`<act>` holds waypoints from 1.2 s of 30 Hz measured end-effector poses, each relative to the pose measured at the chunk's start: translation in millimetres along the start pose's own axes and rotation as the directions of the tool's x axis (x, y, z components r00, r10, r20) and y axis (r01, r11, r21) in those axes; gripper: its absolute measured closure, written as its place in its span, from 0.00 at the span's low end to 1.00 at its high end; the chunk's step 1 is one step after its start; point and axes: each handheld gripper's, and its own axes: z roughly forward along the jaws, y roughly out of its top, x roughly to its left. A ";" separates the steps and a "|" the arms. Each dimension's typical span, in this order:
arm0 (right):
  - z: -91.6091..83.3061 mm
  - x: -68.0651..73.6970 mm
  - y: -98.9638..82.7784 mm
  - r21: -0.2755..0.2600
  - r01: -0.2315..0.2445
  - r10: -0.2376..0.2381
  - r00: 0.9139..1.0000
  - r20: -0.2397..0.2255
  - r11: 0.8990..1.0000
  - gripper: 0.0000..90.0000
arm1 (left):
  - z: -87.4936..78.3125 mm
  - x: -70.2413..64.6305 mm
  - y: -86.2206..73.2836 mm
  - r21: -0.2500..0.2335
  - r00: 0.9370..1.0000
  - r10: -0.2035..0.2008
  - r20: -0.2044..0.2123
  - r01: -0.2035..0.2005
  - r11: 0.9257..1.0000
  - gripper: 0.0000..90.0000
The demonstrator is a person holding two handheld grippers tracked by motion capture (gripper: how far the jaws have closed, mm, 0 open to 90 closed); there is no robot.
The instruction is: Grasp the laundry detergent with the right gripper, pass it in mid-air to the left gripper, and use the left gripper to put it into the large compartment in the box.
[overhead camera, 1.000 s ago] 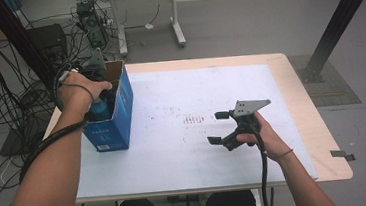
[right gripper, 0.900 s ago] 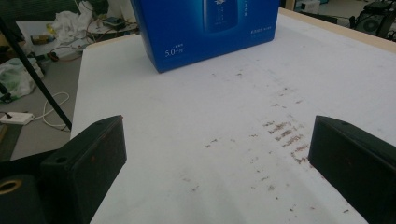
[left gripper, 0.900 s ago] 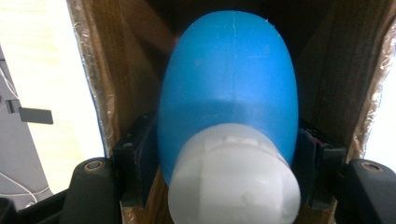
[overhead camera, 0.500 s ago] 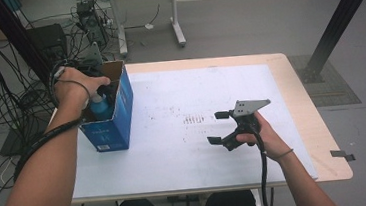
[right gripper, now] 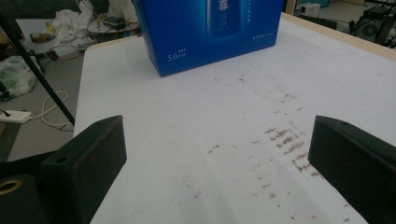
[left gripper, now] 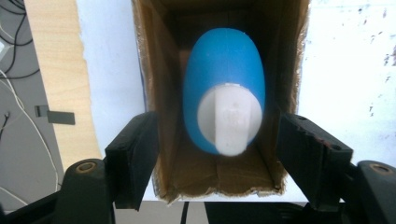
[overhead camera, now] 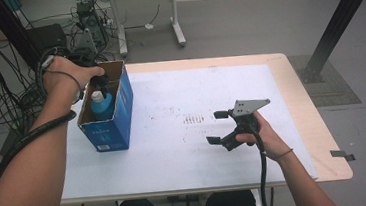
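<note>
Counter (overhead camera: 288,68): pale wood under a smudged white sheet.
Room: grey floor, tangled cables at left.
Blue bottle (left gripper: 224,84): upright inside the open blue box (overhead camera: 121,113).
Left gripper (left gripper: 219,154): fingers just opening, above the bottle, gripping nothing.
Right gripper (right gripper: 219,158): fingers wide apart, empty.

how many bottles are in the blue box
1: a blue plastic bottle with a white cap stands inside the open blue cardboard box at the table's left; nothing else shows inside, though the bottle hides part of the floor.

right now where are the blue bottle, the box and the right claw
bottle (left gripper: 224,70), left gripper view, on its blue shoulder above the white cap
box (overhead camera: 121,111), high view, on its blue outer side wall
right claw (overhead camera: 217,127), high view, midway between its two black fingertips
</note>
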 end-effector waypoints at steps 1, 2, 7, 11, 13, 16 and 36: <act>0.1 0.4 0.6 0.001 0.002 -0.002 1.000 0.002 1.000 0.05 | -3.3 0.8 -1.1 -0.004 1.000 -0.002 0.003 0.002 1.000 0.30; 0.3 0.3 1.4 0.001 0.003 -0.003 1.000 0.001 1.000 0.05 | -5.3 0.0 -2.2 -0.008 1.000 0.000 0.000 0.000 1.000 0.30; 0.5 0.9 2.8 0.002 0.006 -0.006 1.000 0.002 1.000 0.05 | -18.2 -3.7 -7.8 -0.027 1.000 0.023 0.000 -0.023 0.999 0.26; 1.3 1.0 3.5 0.006 0.008 -0.008 1.000 -0.001 1.000 0.05 | -29.7 -9.6 -11.7 -0.037 0.999 0.046 -0.004 -0.047 0.998 0.22; 1.2 1.0 3.9 0.009 0.007 -0.007 1.000 -0.001 1.000 0.05 | -35.3 -12.8 -13.8 -0.043 0.998 0.057 -0.007 -0.057 0.997 0.20; 0.9 1.0 4.2 0.009 0.007 -0.007 1.000 0.000 1.000 0.05 | -41.6 -17.7 -17.3 -0.056 0.997 0.078 -0.012 -0.078 0.995 0.17; -8.8 -1.6 4.8 0.032 -0.017 0.016 0.998 0.056 0.999 0.04 | -53.7 -75.3 -37.5 -0.111 0.966 0.253 -0.042 -0.256 0.960 0.08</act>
